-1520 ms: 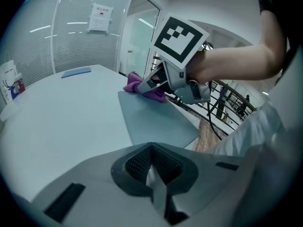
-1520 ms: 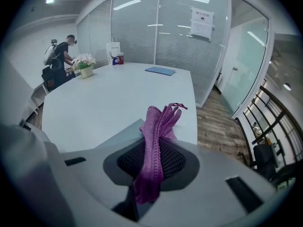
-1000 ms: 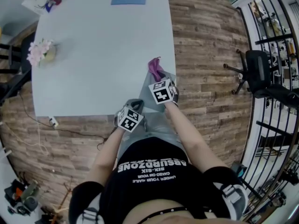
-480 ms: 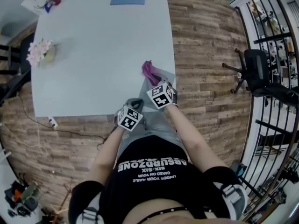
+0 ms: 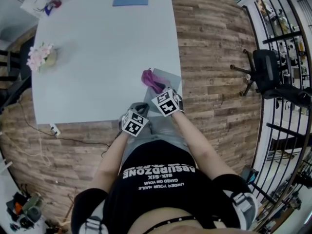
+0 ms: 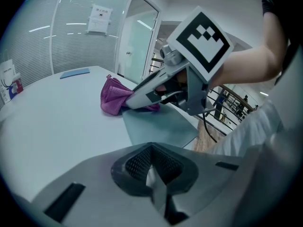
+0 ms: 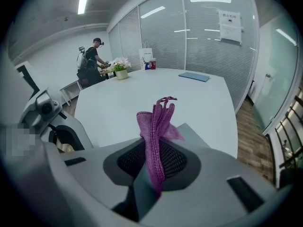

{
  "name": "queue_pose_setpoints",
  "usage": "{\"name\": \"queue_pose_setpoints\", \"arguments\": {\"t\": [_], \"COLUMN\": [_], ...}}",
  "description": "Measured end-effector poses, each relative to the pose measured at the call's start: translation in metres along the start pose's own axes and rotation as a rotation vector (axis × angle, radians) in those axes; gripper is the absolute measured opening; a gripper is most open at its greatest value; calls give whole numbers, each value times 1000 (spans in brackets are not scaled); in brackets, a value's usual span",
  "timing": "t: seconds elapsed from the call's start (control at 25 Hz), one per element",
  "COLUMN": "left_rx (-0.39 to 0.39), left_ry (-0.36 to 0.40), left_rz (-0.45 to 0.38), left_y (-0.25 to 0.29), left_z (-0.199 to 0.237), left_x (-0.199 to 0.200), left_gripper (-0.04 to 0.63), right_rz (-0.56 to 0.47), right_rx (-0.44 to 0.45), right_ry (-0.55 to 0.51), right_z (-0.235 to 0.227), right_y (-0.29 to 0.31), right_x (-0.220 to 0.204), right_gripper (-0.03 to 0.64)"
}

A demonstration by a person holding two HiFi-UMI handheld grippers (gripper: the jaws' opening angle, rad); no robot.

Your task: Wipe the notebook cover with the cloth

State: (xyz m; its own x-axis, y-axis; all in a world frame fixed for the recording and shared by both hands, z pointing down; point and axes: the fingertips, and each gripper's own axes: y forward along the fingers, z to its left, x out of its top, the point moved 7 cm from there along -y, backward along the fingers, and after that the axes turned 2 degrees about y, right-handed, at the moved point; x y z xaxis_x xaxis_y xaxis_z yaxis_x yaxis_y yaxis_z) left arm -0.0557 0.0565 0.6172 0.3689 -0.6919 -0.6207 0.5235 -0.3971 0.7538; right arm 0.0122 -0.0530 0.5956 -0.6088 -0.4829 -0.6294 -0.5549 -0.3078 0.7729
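My right gripper [image 5: 157, 87] reaches forward over the near edge of the surface [image 5: 97, 57], fingers clamped on the purple cloth [image 5: 148, 78]. The cloth presses on the grey notebook [image 5: 169, 78] by the surface's right edge. My left gripper [image 5: 140, 109] sits by the notebook's near corner, fingers together and empty. Since a second ago the cloth has slid left across the cover
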Motion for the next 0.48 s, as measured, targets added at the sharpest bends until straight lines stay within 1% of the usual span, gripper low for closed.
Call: {"name": "queue_pose_setpoints", "arguments": {"t": [0.28,0.48], "left_rx": [-16,-12], "left_ry": [-20,-15], "left_rz": [9,10], "left_y": [-2,-1], "left_z": [3,2], "left_x": [0,1], "left_gripper": [15,15], "right_rz": [0,13], "right_rx": [44,83], "right_ry": [38,46], "right_z": [16,22], "right_y": [-6,-9], "right_x": [-8,-13], "right_gripper": [81,86]}}
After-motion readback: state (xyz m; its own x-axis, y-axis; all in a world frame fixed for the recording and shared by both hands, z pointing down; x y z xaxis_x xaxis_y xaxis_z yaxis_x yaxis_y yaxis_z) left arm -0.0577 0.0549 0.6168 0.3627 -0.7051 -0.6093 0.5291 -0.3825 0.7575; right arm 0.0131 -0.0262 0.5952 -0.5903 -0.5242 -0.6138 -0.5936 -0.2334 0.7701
